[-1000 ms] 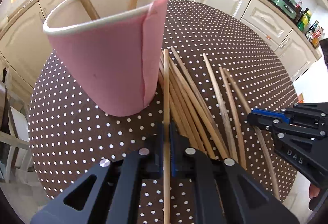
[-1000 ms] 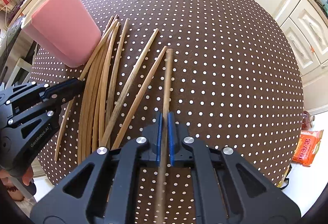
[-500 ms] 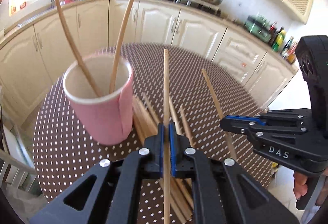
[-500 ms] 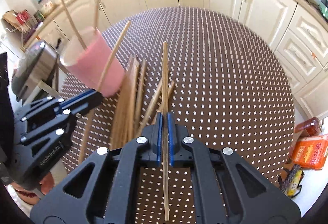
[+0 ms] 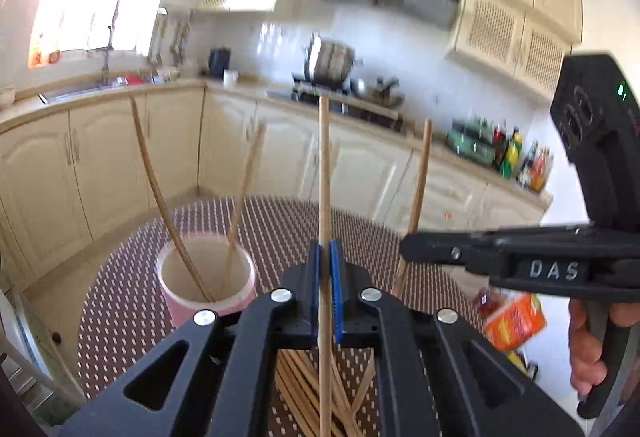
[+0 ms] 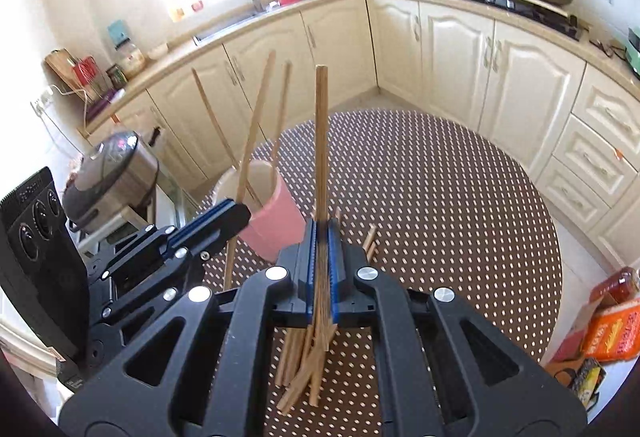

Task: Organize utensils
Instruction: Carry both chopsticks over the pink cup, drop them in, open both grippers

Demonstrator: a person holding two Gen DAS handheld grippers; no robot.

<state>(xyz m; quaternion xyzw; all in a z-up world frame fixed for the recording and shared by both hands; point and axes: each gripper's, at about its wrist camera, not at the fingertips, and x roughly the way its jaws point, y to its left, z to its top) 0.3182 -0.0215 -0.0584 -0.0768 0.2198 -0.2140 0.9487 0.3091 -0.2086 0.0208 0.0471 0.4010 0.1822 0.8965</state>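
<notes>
Each hand-held gripper, left (image 5: 325,277) and right (image 6: 322,261), is raised, jaws clamped.

White raised letters — "DAS" — stand on the side of the right gripper (image 5: 405,250), on its black body just behind the fingers, seen in the left wrist view. The orange packet (image 6: 614,331) at the table's far right edge carries yellow print, too blurred to read. Lettering on top of the left gripper's (image 6: 236,215) housing cannot be made out.
</notes>
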